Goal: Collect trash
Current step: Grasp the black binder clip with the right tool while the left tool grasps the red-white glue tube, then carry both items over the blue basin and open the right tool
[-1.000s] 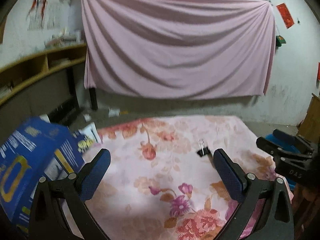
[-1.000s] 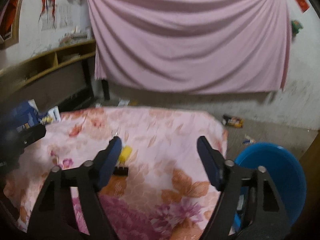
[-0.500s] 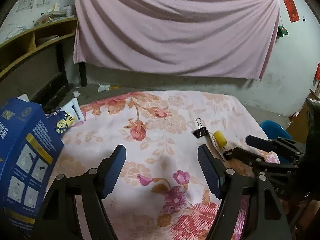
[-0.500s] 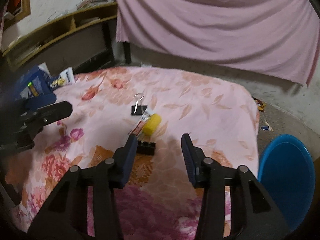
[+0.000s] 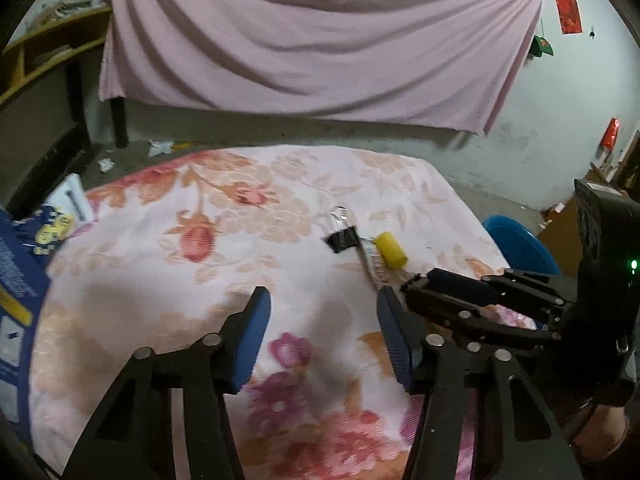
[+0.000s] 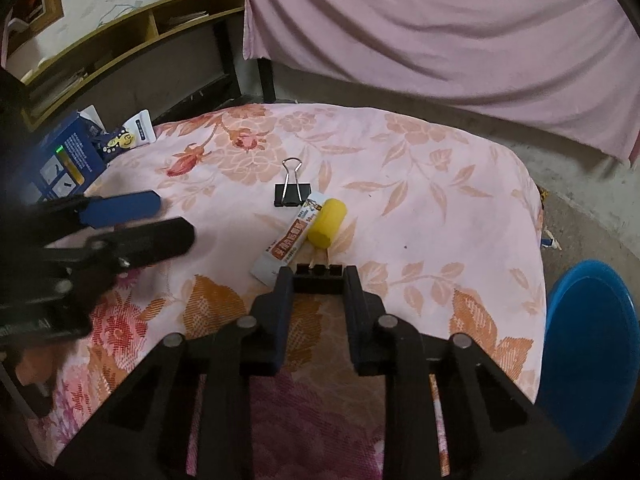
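On the floral cloth [image 6: 440, 208] lie a black binder clip with silver handles [image 6: 292, 192] [image 5: 342, 238] and a glue tube with a yellow cap [image 6: 325, 222] [image 5: 390, 256]. My right gripper [image 6: 319, 280] [image 5: 416, 284] points down at the cloth just in front of the tube. Its jaws are closing, and a second black binder clip [image 6: 319, 271] fills the gap between both pads. To the left, my left gripper [image 5: 324, 308] [image 6: 160, 220] hovers over bare cloth. Those jaws are closing too, with nothing between them.
A round blue bin [image 6: 592, 340] [image 5: 520, 240] stands on the floor off the table's right edge. A blue carton [image 6: 68, 160] [image 5: 16, 280] and a small white packet [image 6: 140, 128] sit at the left edge. Shelves and a hanging pink sheet lie beyond.
Both grippers tipped downward toward the cloth and their jaws narrowed. The right gripper shifted over the near black clip, which now sits between its pads instead of beside the left finger.
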A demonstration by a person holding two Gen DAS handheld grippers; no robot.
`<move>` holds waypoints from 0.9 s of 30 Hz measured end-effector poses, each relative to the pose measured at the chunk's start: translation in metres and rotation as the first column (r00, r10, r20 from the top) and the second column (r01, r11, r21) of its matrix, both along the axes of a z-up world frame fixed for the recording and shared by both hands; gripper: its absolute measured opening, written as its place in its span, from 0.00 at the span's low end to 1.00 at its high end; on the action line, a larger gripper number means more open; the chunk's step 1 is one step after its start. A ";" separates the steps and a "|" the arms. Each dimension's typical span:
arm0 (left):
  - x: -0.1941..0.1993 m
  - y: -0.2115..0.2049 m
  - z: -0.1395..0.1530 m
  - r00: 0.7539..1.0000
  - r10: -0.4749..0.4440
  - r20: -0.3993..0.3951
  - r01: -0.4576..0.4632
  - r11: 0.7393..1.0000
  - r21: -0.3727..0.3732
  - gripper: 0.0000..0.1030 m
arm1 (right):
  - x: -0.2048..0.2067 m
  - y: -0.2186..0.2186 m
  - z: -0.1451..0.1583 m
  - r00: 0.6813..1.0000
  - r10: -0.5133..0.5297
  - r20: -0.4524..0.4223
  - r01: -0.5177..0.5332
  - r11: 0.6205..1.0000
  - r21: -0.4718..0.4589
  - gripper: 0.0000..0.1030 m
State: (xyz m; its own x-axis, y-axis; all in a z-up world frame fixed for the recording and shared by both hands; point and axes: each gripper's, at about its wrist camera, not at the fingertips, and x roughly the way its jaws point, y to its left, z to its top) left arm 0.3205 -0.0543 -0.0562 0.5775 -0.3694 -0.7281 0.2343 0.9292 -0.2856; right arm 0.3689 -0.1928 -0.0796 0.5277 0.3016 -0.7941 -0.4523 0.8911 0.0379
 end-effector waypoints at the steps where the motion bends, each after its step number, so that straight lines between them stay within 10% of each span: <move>1: 0.002 -0.003 -0.001 1.000 -0.010 -0.011 0.010 1.000 -0.007 0.43 | 0.000 -0.002 0.000 1.000 -0.005 -0.004 0.005 1.000 0.005 0.50; 14: 0.022 -0.035 -0.013 0.994 -0.093 -0.050 0.095 0.995 0.044 0.38 | -0.002 -0.034 0.006 0.997 -0.072 -0.018 0.073 0.997 0.034 0.50; 27: 0.034 -0.067 -0.022 0.987 -0.142 -0.076 0.154 0.969 0.193 0.09 | -0.007 -0.051 0.013 0.995 -0.101 0.006 0.101 0.992 0.075 0.50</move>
